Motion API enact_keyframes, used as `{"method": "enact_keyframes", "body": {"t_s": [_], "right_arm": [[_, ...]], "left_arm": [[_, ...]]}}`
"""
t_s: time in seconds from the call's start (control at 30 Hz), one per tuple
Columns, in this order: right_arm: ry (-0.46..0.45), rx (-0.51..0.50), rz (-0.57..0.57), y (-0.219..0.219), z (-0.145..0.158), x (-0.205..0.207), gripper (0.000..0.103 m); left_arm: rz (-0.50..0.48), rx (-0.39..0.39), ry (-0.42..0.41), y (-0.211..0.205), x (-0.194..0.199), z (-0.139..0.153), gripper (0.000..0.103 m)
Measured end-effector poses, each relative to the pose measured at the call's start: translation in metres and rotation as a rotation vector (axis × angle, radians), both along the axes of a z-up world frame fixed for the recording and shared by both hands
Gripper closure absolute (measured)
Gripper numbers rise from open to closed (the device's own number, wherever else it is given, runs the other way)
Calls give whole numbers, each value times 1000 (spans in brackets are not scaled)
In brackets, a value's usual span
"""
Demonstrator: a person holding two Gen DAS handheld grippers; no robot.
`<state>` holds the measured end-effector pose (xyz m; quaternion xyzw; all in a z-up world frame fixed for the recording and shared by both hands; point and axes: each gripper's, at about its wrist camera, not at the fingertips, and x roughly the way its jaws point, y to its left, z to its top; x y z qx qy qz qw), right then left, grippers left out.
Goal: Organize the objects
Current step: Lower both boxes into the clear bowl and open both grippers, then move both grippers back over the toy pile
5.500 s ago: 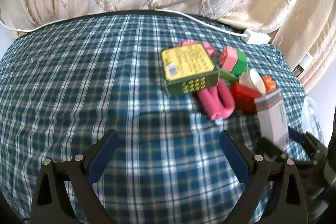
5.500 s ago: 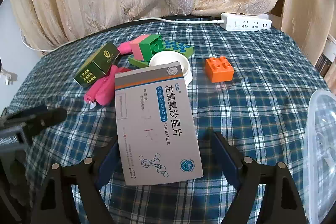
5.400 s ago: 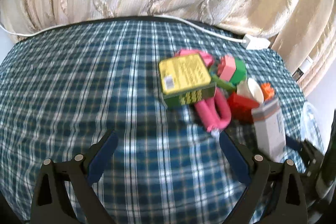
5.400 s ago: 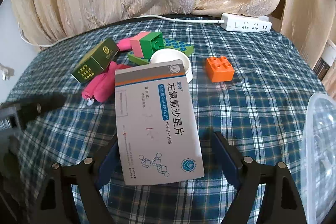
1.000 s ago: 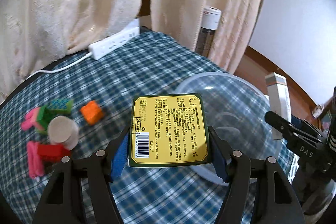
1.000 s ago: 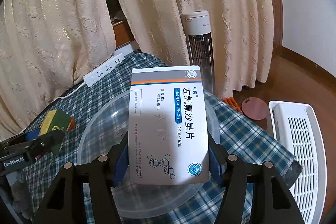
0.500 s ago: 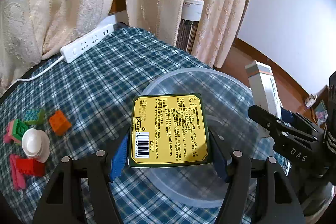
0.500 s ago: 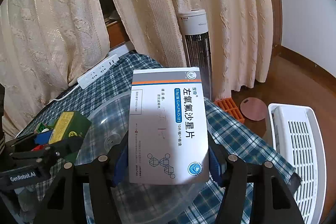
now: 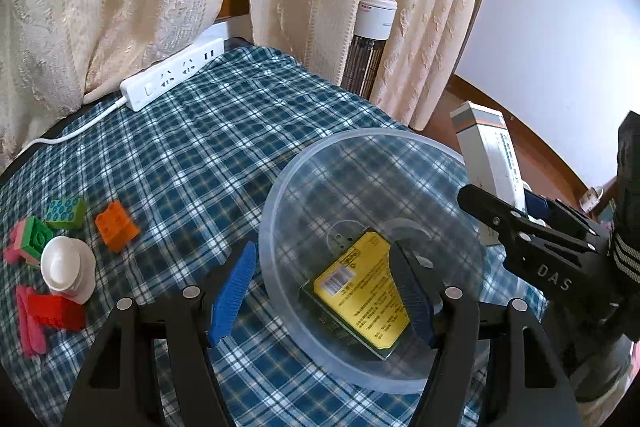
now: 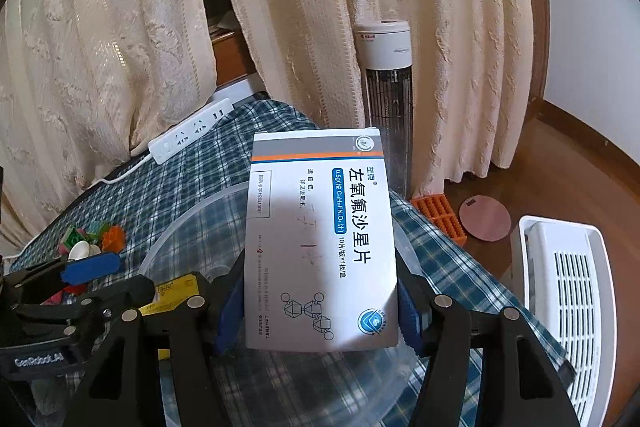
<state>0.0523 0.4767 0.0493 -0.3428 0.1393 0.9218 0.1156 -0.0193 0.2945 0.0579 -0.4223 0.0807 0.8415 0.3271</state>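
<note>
Left tongs [image 9: 324,291] spread; yellow-green carton [image 9: 356,291] lies inside clear plastic bowl [image 9: 304,163]. Right tongs [image 10: 320,297] pinch white medicine box [image 10: 320,235] above bowl; careless release risks rim strike, tumbling off tabletop [image 9: 200,147].

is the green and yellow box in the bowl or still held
In the bowl: the box lies flat on its bottom, and the left gripper is open.

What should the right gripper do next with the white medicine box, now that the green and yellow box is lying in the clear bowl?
Probably lower the white medicine box into the clear bowl and let go. The right gripper holds it clamped above the bowl, the green and yellow box already lies inside, and the left gripper stands open.
</note>
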Motion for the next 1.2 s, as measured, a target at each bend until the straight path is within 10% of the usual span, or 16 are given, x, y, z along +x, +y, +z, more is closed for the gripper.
{"method": "enact_keyframes", "body": {"t_s": [1.2], "right_arm": [[3,-18,58,-32,12,-27,32]], "left_arm": [[151,-28,16,-61,-13,1,32]]}}
